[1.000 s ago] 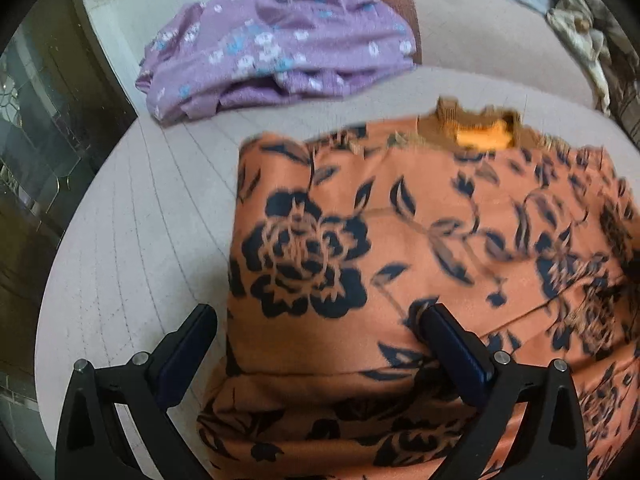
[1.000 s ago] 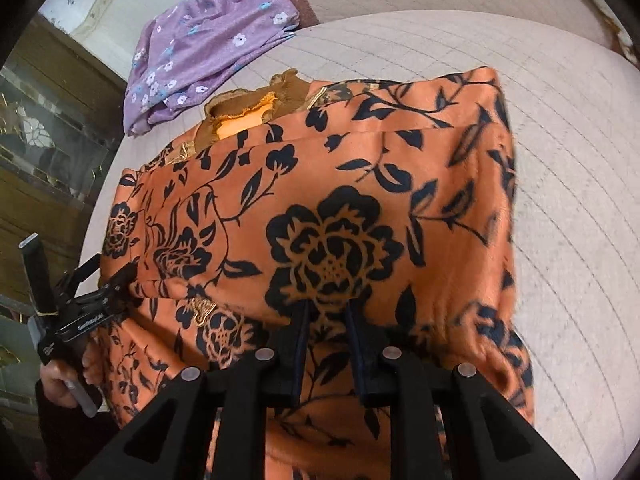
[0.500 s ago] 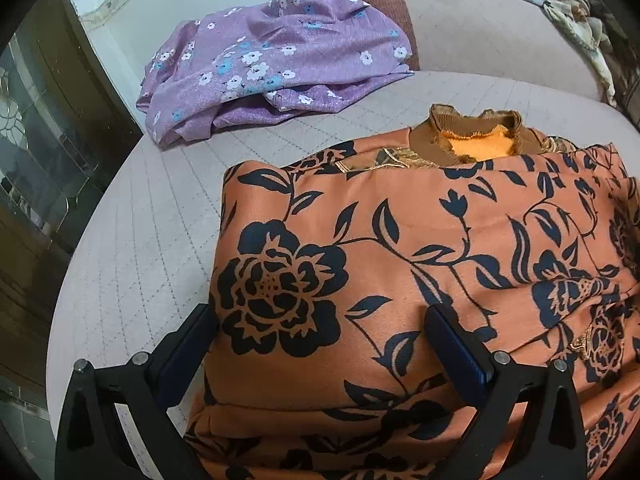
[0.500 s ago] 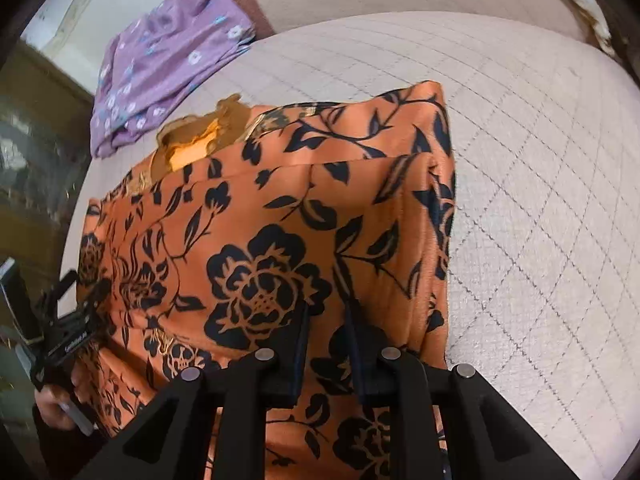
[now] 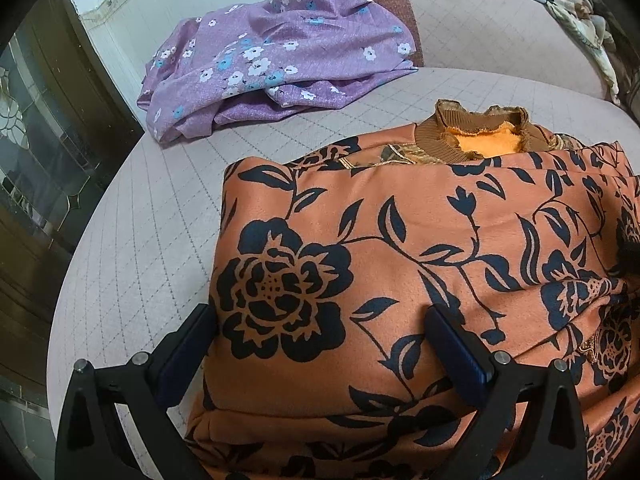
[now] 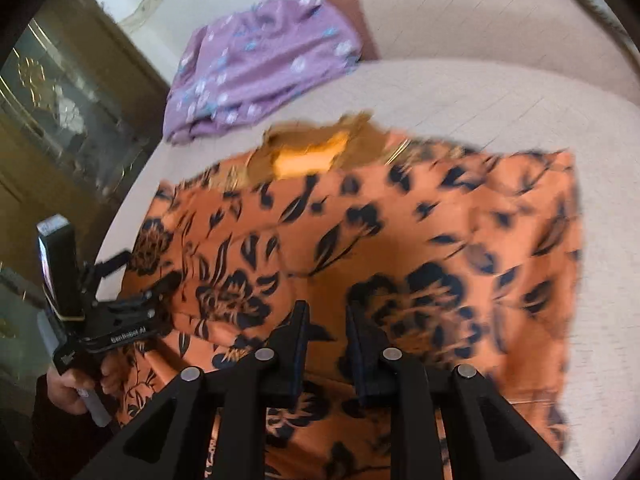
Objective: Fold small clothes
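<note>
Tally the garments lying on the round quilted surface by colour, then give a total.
Orange with dark flowers: 1, the top
Purple with small flowers: 1, the cloth
Total: 2

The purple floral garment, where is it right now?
The purple floral garment lies bunched at the far left of the quilted cushion in both wrist views, beyond the orange floral top and apart from it.
</note>
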Motion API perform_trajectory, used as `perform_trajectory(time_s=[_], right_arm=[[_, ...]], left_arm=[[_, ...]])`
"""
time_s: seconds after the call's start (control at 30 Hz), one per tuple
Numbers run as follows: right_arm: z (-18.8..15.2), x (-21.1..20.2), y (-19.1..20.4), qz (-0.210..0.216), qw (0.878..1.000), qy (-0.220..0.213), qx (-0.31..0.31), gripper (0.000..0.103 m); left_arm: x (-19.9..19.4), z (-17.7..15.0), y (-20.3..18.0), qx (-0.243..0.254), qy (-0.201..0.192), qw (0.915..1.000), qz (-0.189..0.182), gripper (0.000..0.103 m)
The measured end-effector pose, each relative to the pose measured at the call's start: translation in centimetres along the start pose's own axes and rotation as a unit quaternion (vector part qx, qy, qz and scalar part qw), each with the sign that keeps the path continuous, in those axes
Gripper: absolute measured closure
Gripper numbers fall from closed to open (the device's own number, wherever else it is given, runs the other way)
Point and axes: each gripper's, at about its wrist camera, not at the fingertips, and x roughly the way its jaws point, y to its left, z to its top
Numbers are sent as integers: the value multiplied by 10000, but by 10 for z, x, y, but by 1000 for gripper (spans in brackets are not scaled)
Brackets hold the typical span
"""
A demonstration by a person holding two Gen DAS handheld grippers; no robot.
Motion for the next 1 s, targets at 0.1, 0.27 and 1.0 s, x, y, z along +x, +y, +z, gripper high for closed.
perform_trajectory(time_s=[0.1, 0.27, 1.0], right_arm=[[-7, 7, 4, -50, 9998, 116, -123, 80], [-8, 7, 6, 96, 9994, 270, -196, 80], [27, -35, -99, -529, 9823, -802, 1608, 80]], left_arm=[[1, -1, -1, 19, 0, 10000, 6, 0], [-1, 1, 3, -51, 2, 10000, -71, 0], [18, 20, 49, -923, -17, 9946, 482, 0]])
